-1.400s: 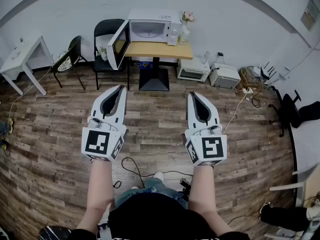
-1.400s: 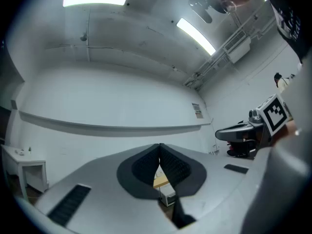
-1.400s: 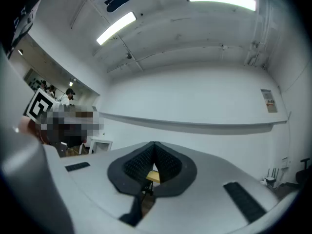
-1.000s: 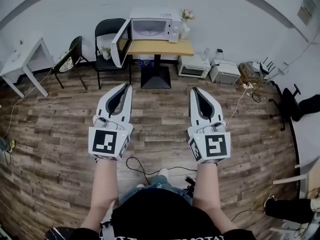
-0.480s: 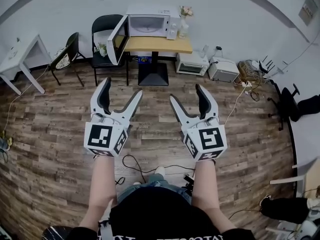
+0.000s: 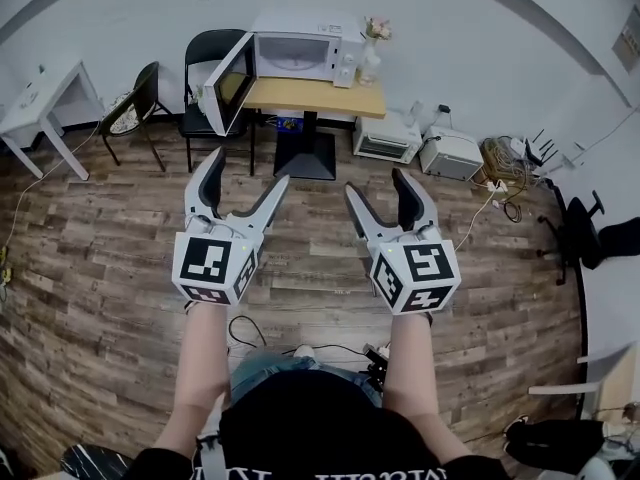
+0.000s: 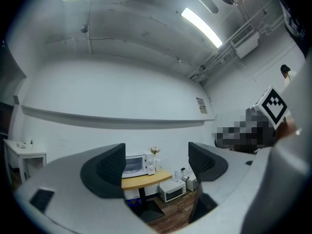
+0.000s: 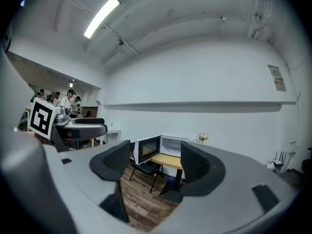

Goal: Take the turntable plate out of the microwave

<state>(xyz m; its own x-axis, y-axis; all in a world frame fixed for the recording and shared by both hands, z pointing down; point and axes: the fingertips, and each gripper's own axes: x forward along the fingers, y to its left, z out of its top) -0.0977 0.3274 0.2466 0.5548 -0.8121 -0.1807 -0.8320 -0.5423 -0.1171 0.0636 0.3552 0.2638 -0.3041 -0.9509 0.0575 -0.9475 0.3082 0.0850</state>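
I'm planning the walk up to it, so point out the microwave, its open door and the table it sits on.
microwave [image 6: 298, 56], head view, on its open front.
microwave door [image 6: 232, 88], head view, on its window.
wooden table [image 6: 322, 97], head view, on bare tabletop.

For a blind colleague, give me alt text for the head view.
A person holds the left tongs and right tongs, both open and empty, above a wooden floor. Across the room, a white microwave stands on a small table, door swung open.

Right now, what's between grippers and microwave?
Head view: only bare wood floor, up to the table under the microwave. The left gripper and right gripper are open, empty.
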